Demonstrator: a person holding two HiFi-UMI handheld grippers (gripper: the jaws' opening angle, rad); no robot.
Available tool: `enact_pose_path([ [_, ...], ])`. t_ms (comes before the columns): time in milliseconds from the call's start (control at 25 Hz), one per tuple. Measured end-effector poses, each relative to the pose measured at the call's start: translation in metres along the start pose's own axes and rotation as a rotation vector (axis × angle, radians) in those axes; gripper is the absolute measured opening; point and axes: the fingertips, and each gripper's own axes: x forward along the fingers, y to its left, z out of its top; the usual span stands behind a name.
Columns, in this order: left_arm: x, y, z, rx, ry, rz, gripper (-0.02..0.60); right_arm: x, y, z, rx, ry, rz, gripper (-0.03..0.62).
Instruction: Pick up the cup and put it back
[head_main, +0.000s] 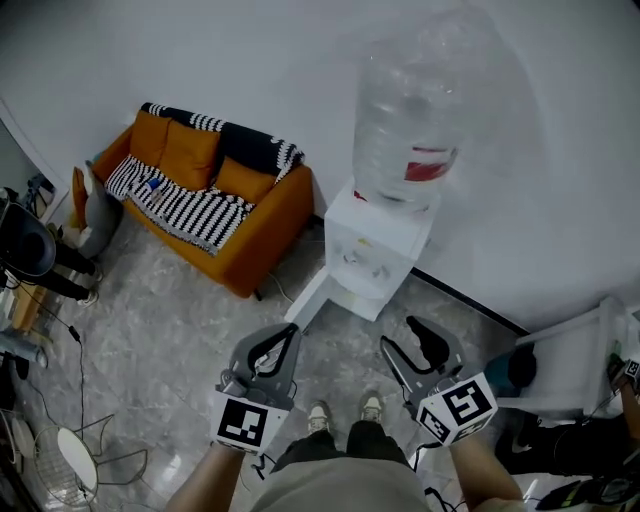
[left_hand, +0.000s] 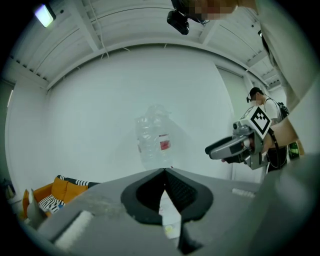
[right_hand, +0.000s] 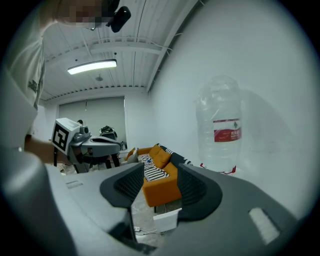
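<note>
We stand facing the water dispenser (head_main: 375, 255), with its big clear bottle (head_main: 415, 120) on top and the orange sofa (head_main: 215, 200) far to the left. We see no cup in any of the 3 views, so we cannot say where it sits; that is the first risk, since reaching before we find it could send a gripper into the dispenser or the bottle.

The left gripper (left_hand: 164, 172) has its fingertips pressed together with nothing between them. If it is the one to take the cup, it must spread first, or it will shove the cup over. The right gripper (right_hand: 156, 172) has its fingers spread with only empty air in the gap, so it looks better placed for the pick.

Both grippers hang near the dispenser front, just beside each other; we judge they could knock together. A white panel (head_main: 305, 300) juts out low at the dispenser's left, near our feet, and could catch a step.
</note>
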Motion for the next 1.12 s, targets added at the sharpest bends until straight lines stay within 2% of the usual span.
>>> enact_pose_path([
  [240, 0.031, -0.005, -0.015, -0.025, 0.018, 0.046, 0.003, 0.023, -0.025, -0.021, 0.034, 0.014, 0.052, 0.213],
  [400, 0.052, -0.005, -0.041, 0.004, 0.05, 0.083, 0.003, 0.042, -0.038, -0.049, 0.046, 0.039, 0.095, 0.213],
  [600, 0.077, -0.003, -0.076, -0.015, 0.057, 0.104, 0.002, 0.069, -0.053, -0.089, 0.05, 0.056, 0.131, 0.212],
  [720, 0.093, -0.004, -0.108, -0.016, 0.052, 0.094, 0.002, 0.086, -0.062, -0.122, 0.057, 0.071, 0.135, 0.213],
  [1120, 0.137, 0.0, -0.24, 0.08, 0.047, 0.031, 0.002, 0.146, -0.078, -0.249, 0.037, 0.091, 0.109, 0.213],
])
